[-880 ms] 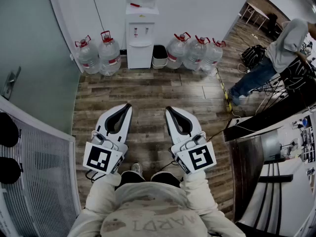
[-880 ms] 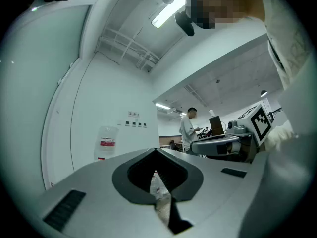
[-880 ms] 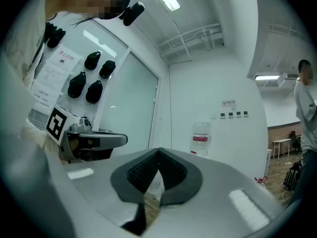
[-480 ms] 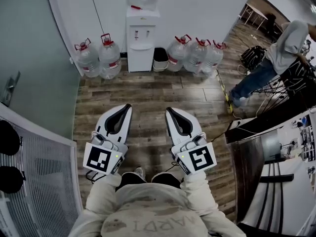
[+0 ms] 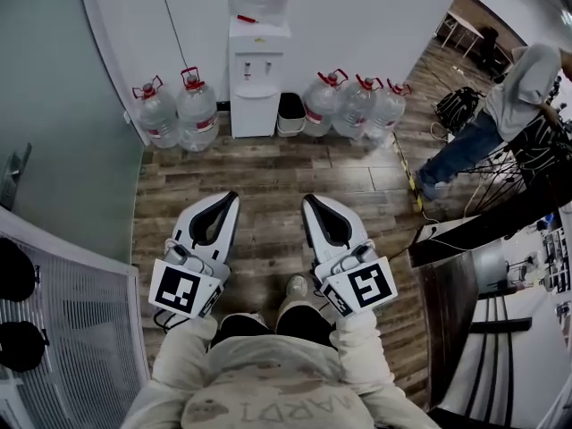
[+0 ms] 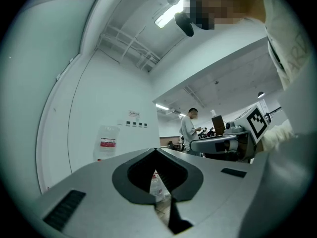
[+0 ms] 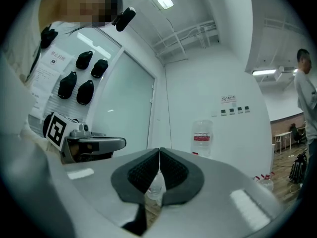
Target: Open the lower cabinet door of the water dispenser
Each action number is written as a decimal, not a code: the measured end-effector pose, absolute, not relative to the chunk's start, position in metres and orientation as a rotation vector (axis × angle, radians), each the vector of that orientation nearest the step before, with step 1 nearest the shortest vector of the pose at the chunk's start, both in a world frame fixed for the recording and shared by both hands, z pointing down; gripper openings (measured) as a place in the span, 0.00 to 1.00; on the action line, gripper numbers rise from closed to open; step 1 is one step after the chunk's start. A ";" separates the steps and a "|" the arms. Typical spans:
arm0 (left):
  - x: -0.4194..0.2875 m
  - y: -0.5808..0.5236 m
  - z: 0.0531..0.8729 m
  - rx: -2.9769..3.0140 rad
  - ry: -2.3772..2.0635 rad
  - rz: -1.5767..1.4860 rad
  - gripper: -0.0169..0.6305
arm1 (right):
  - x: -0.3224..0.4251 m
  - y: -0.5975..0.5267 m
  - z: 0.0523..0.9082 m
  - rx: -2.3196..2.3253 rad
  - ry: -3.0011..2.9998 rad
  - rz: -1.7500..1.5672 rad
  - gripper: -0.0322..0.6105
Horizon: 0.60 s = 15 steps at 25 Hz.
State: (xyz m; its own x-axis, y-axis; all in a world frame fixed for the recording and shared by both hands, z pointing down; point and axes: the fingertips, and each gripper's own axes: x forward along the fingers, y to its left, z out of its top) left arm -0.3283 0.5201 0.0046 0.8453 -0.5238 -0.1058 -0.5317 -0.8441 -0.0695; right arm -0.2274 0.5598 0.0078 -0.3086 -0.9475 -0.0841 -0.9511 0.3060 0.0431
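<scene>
Shoe (image 5: 296, 286) now shows stepping forward, not seen a second ago: approach under way. Left hand-held gripper (image 5: 230, 196) and right hand-held gripper (image 5: 309, 201) both closed, empty. Water dispenser (image 5: 257, 65) well ahead of them, with lower cabinet door (image 5: 256, 113) looking closed, not yet reached.

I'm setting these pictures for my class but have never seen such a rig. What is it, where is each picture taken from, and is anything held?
No robot: a person holds a two-jaw claw in each hand. The head view looks down from a camera on their head: left claw and right claw held out over a wooden floor. Ahead, against the wall, stands a water dispenser, its lower door seemingly closed, with water jugs on the floor either side. The other two pictures come from cameras riding on each claw, looking along its jaws. Both claws are shut and hold nothing.
</scene>
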 end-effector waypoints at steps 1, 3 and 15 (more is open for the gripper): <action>-0.325 0.513 0.006 -2.921 0.837 0.122 0.03 | -0.224 0.553 0.008 -1.809 2.512 0.146 0.05; -0.319 0.496 0.009 -2.916 0.842 0.123 0.03 | -0.219 0.541 0.008 -1.759 2.548 0.213 0.05; -0.231 0.339 0.005 -2.854 0.975 0.192 0.03 | -0.112 0.386 0.006 -1.669 2.573 0.298 0.06</action>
State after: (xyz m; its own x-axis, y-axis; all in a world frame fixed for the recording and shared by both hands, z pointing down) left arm -0.2305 0.3387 0.0055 0.7845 -0.5997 -0.1579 -0.6149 -0.7854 -0.0716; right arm -0.1118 0.3862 0.0064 -0.4119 -0.8980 -0.1544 -0.9096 0.3951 0.1289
